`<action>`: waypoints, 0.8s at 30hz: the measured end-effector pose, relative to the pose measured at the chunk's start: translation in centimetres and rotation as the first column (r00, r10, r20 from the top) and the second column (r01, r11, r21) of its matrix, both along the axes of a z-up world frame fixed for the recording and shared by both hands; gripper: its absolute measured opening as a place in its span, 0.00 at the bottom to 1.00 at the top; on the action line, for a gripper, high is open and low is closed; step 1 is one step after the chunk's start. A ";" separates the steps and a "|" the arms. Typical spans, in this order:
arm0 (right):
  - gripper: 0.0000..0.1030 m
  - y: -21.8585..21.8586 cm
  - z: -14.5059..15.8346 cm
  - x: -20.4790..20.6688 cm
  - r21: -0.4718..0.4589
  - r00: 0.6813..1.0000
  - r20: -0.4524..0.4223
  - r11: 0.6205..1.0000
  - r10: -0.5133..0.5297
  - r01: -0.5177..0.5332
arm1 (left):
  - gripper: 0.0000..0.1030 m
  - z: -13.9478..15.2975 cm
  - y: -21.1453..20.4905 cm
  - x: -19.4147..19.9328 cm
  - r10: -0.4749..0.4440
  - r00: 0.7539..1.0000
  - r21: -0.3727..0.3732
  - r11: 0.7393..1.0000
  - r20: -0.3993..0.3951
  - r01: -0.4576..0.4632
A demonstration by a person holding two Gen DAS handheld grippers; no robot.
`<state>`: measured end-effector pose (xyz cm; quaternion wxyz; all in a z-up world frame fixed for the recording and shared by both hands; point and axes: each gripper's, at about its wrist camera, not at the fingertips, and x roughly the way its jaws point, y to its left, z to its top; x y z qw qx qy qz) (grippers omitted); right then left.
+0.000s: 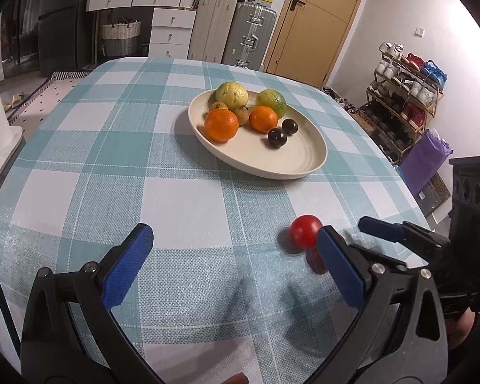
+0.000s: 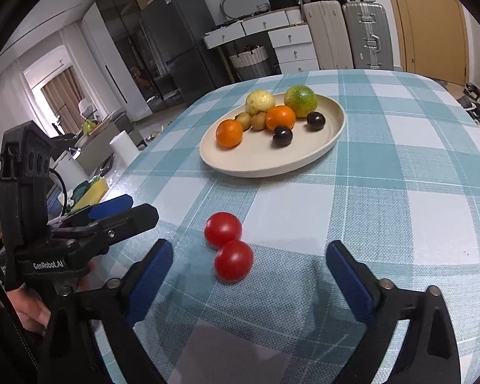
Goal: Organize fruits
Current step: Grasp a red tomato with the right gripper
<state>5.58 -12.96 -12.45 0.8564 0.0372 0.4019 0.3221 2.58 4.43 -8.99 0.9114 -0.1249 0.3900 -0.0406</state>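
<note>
A cream oval plate sits on the teal-and-white checked tablecloth, toward the far middle of the table. It holds two oranges, one at its left edge and one nearer the centre. At the far rim lie a pale yellow, bumpy fruit and a green-orange citrus. Two small brownish fruits lie between the oranges, and two dark round plums rest toward the right. The near half of the plate is bare.

Two cherry tomatoes are on the cloth, well apart from the plate on its near side. They touch each other, the far tomato slightly left of the near tomato.

The right gripper has its blue-padded jaws spread wide, and holds nothing. The near tomato lies between its fingertips, with clear gaps on both sides.

The left gripper is also wide open and empty, over bare cloth. In the left wrist view its right finger stands in front of the tomatoes, hiding most of the near one. Whether it touches them cannot be told.

Beyond the table stand suitcases, white drawers, a woven basket and a wooden door. A shoe rack stands at the right wall.
</note>
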 end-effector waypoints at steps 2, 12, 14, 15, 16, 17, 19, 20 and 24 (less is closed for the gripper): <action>0.80 0.3 -0.4 0.2 -0.014 1.000 -0.013 1.000 0.008 -0.009 | 0.99 0.0 -0.1 0.0 -0.001 1.000 0.006 1.000 -0.002 0.001; 0.39 1.3 -1.1 0.3 -0.019 0.997 -0.046 0.998 0.059 -0.060 | 0.99 0.0 -0.1 0.1 0.006 1.000 -0.003 1.000 -0.020 -0.006; 0.36 1.4 -1.2 0.4 -0.015 0.996 -0.055 0.998 0.068 -0.069 | 0.99 -0.1 -0.1 0.1 0.007 1.000 0.000 1.000 -0.023 -0.007; 0.31 1.4 -1.3 0.4 -0.006 0.995 -0.065 0.997 0.075 -0.076 | 0.99 -0.1 -0.1 0.1 0.008 1.000 0.001 1.000 -0.026 -0.008; 0.29 1.3 -1.4 0.6 0.006 0.994 -0.079 0.997 0.077 -0.077 | 0.99 -0.1 -0.1 0.1 0.010 1.000 0.001 1.000 -0.027 -0.010; 0.29 1.2 -1.5 0.7 0.018 0.993 -0.087 0.997 0.073 -0.072 | 0.99 -0.1 -0.1 0.0 0.011 1.000 0.002 1.000 -0.028 -0.011; 0.29 0.5 -1.5 0.8 0.062 0.993 -0.099 0.996 0.069 -0.063 | 0.99 -0.1 -0.2 0.1 0.014 0.999 0.007 1.000 -0.034 -0.013; 0.28 0.2 -1.4 0.8 0.081 0.993 -0.098 0.995 0.069 -0.061 | 0.99 -0.1 -0.2 0.1 0.014 0.999 0.009 1.000 -0.036 -0.014; 0.28 -0.9 -0.9 0.6 0.111 0.995 -0.081 0.993 0.049 -0.039 | 0.99 0.0 -0.5 0.4 0.004 0.999 0.017 1.000 -0.040 -0.003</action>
